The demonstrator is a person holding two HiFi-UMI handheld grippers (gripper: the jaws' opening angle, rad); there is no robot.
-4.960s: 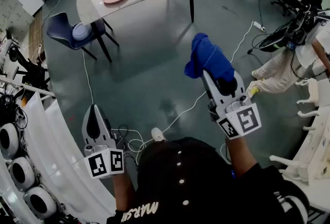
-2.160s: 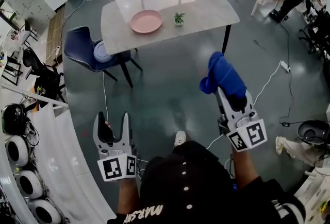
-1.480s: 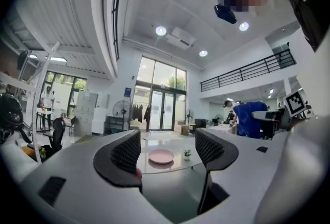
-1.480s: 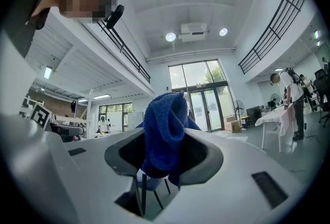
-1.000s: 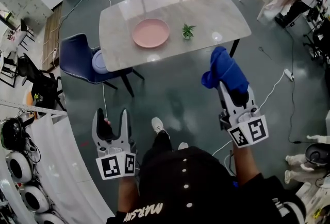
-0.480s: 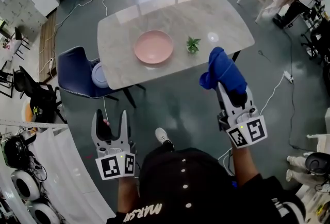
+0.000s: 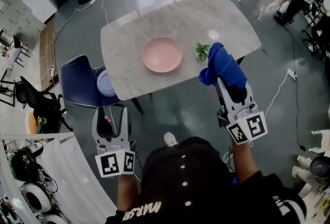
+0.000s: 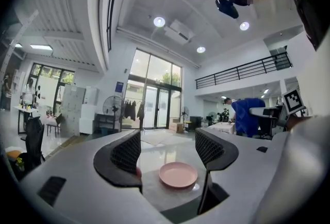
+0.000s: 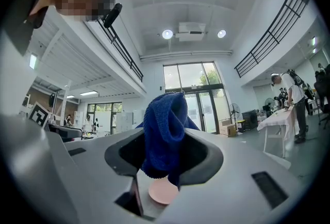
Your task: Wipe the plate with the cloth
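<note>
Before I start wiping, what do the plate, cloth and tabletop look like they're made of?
The plate looks matte pink and evenly coloured: likely plastic or melamine, possibly ceramic. The cloth shows a blue, fuzzy looped pile: terry or microfibre. The tabletop is grey, veined and glossy with light reflections: polished marble or a look-alike slab.
</note>
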